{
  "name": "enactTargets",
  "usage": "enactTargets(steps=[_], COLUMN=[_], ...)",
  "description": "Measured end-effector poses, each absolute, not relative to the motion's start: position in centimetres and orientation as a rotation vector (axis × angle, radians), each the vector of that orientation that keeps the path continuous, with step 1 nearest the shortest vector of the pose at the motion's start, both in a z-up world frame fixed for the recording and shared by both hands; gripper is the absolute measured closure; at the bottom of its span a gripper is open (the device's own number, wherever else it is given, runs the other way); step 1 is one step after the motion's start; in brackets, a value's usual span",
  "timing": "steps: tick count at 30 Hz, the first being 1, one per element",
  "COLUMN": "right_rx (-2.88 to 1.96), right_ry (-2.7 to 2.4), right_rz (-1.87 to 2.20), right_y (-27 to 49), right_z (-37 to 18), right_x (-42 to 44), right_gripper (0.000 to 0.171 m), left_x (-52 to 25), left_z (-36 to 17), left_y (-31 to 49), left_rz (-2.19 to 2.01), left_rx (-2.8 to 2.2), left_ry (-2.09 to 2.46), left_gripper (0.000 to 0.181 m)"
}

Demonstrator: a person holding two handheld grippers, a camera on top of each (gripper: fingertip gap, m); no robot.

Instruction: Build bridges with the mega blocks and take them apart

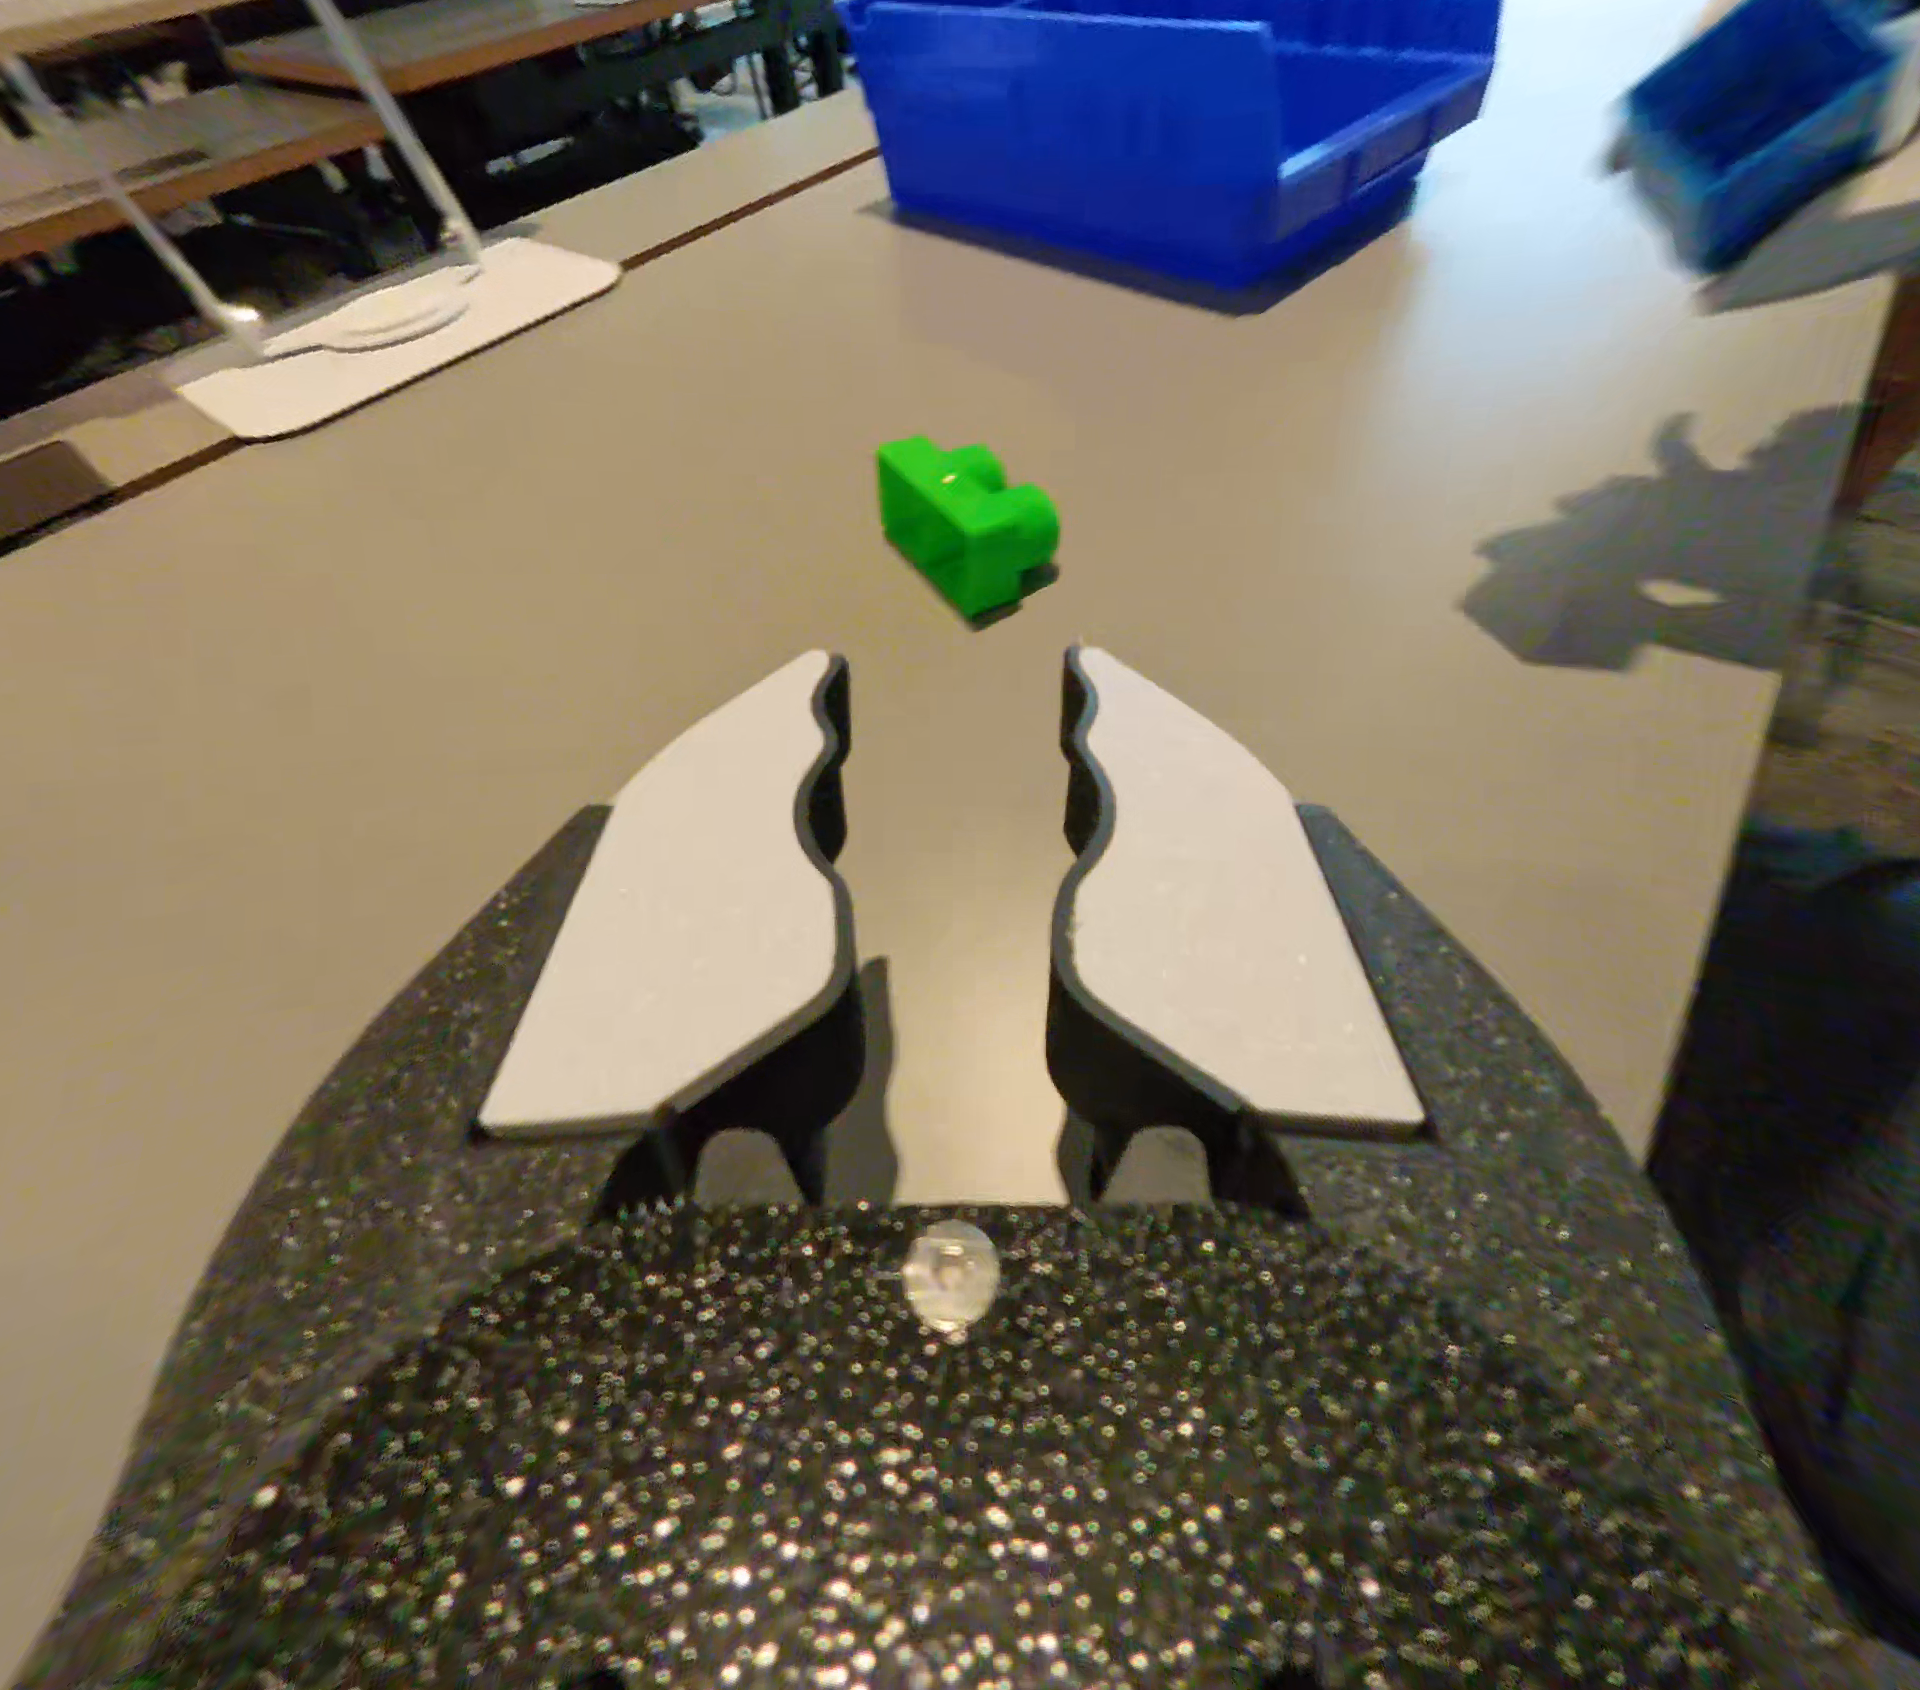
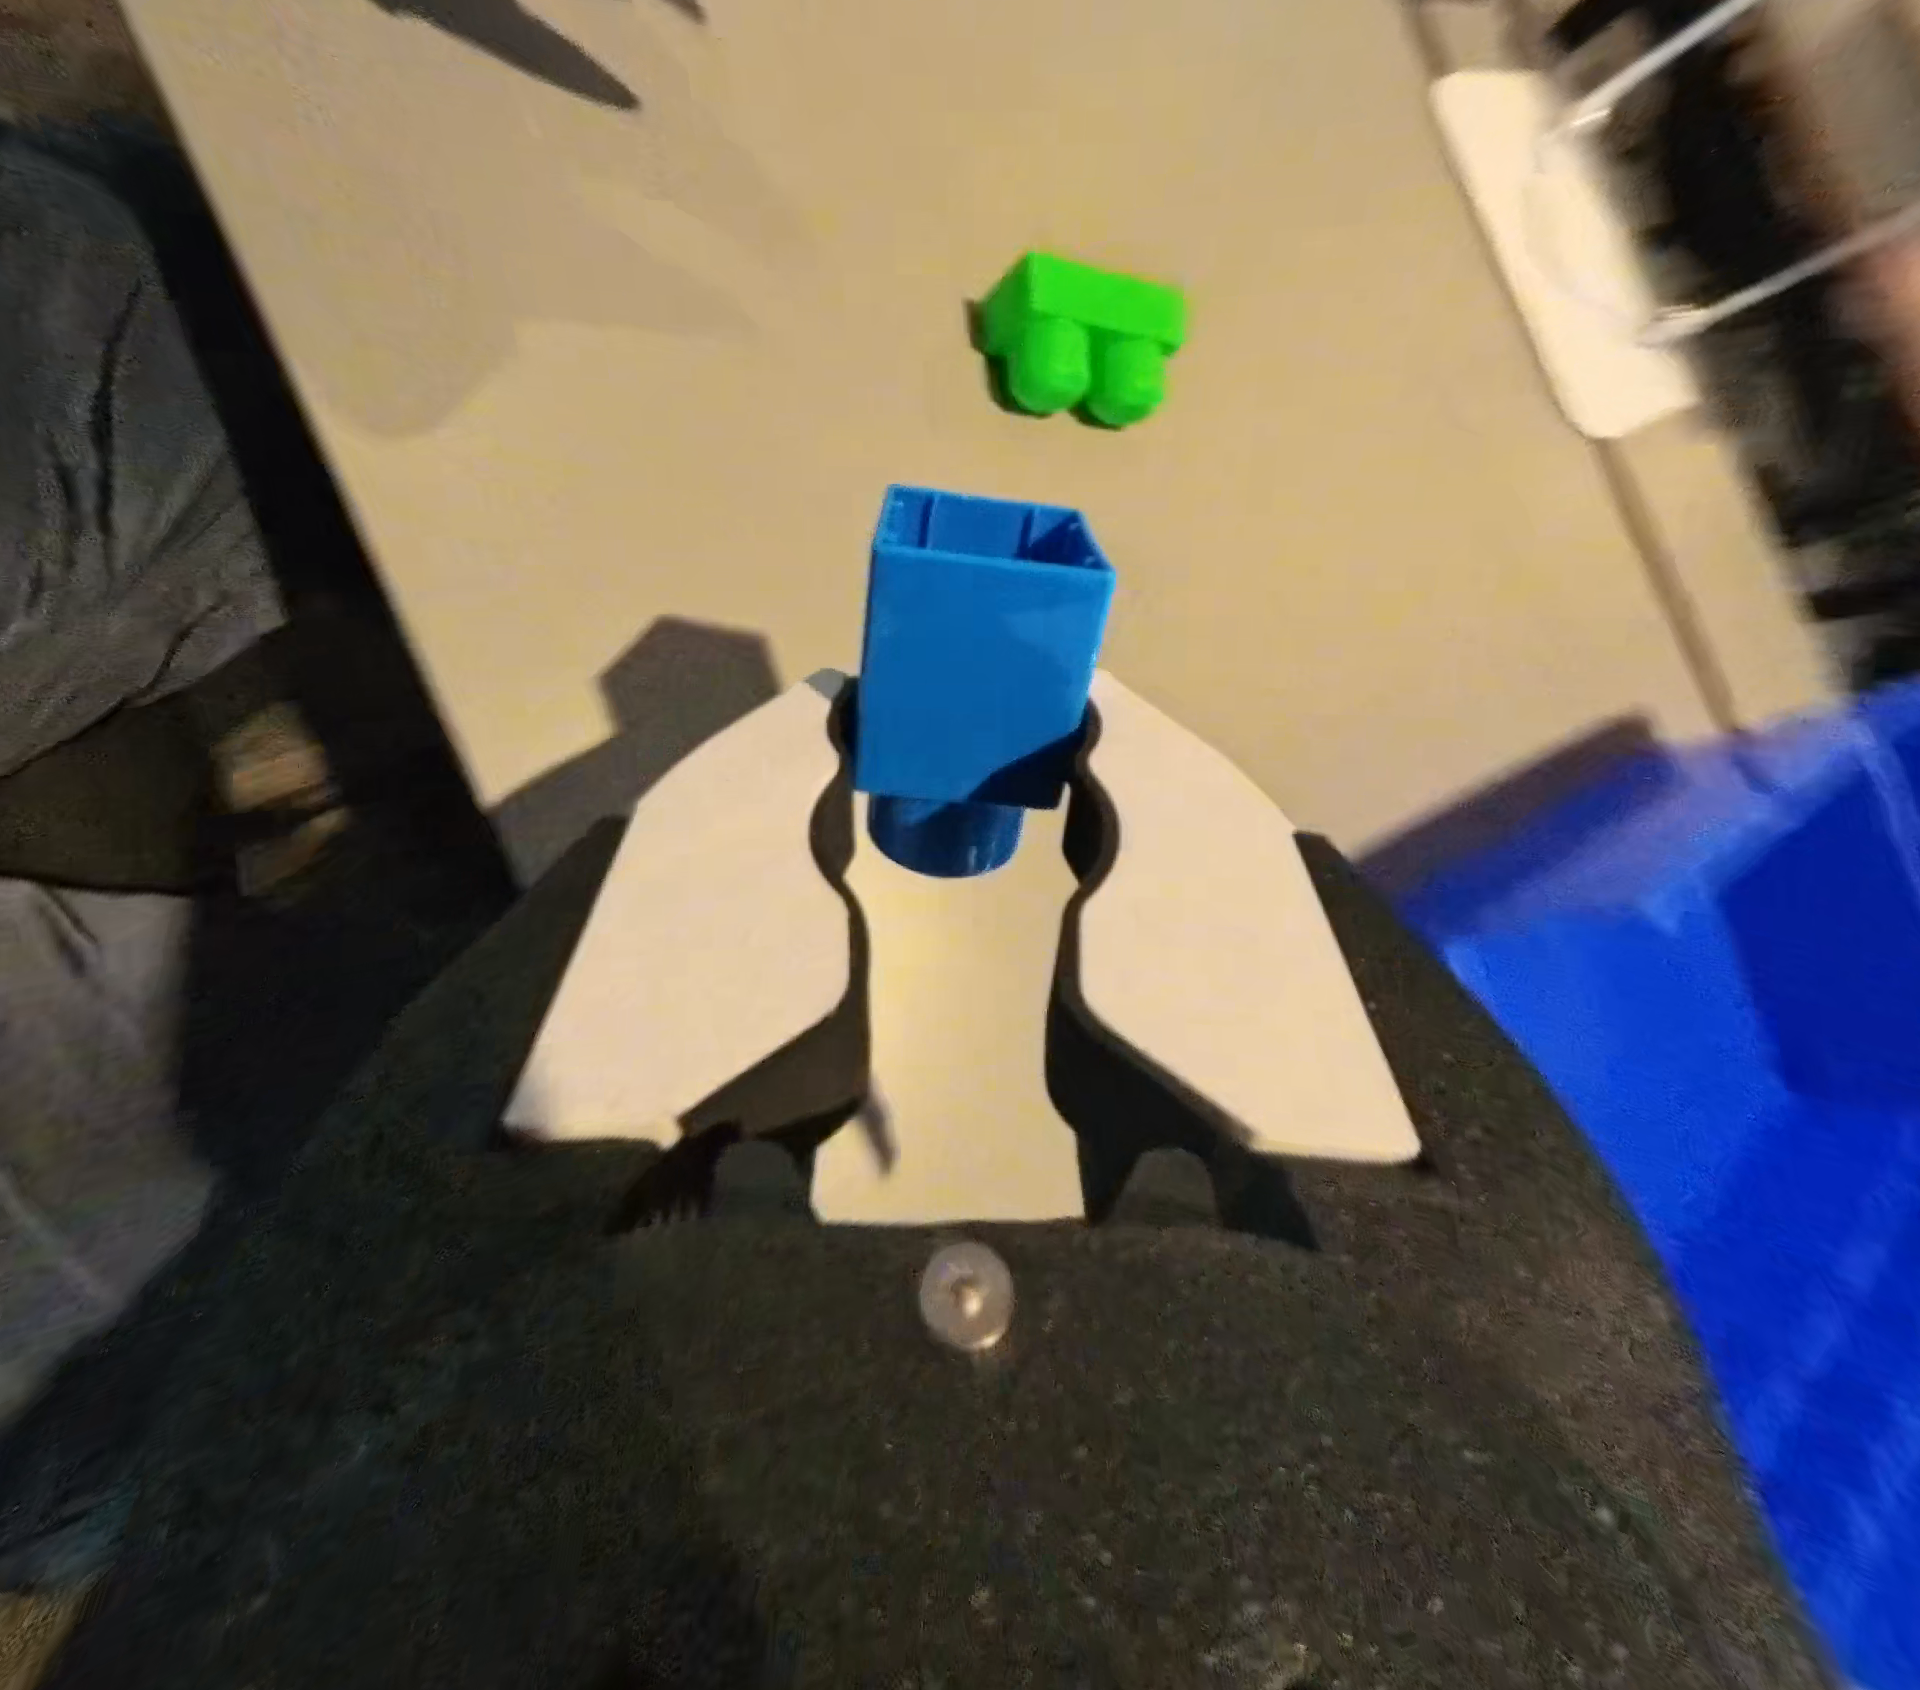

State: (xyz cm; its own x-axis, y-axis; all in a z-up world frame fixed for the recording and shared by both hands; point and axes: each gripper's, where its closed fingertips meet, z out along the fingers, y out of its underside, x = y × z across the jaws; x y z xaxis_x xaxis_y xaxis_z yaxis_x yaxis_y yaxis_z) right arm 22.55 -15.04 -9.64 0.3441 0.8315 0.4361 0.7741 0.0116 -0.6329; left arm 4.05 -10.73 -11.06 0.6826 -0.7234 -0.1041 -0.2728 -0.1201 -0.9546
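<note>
A green mega block lies on its side on the beige table, studs pointing right. My left gripper is open and empty, just short of the green block. My right gripper is shut on a blue mega block, held above the table with its hollow underside pointing away and its stud toward the camera. The green block lies on the table beyond it in the right wrist view. In the left wrist view the blue block shows blurred at the far right, up in the air.
A large blue bin stands on the table behind the green block; it also shows at the right edge of the right wrist view. A white stand base sits at the table's left edge. The table's right edge is near. The left gripper's tips are roughly 20 centimetres from the right gripper's.
</note>
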Motion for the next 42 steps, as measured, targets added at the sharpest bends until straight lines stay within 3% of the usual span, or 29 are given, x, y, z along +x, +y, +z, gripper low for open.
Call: enactTargets(steps=[4, 13, 18, 23, 33, 42], right_rx=[-1.908, -1.933, -1.931, -1.875, -1.693, -1.777], right_ry=[-1.573, -1.706, -1.659, -1.574, -1.296, -0.797], right_rz=[0.179, 0.429, 0.422, 0.446, 0.613, 0.360], right_y=[-9.5, -7.7, -6.8, -8.1, -9.6, 1.0], right_z=[-14.2, -18.0, -17.8, -14.8, -14.3, -12.0], right_x=[17.7, 14.5, 15.3, 16.3, 18.4, 24.5], right_gripper=[0.134, 0.134, 0.117, 0.110, 0.114, 0.118], left_x=[1.5, 1.8, 2.1, 1.3, -1.1, -1.9], left_z=[-11.8, -13.8, -15.8, -15.8, -15.3, -15.3], left_y=[-9.9, -9.4, -9.4, -9.6, -10.6, -9.6], left_rz=[-0.372, -0.253, -0.131, -0.099, -0.043, -0.446], left_rx=[-1.733, -1.820, -1.893, -1.902, -1.900, -2.022], left_ry=[0.821, 0.922, 1.027, 0.995, 0.913, 0.826], left_gripper=[0.143, 0.143, 0.140, 0.139, 0.139, 0.139])
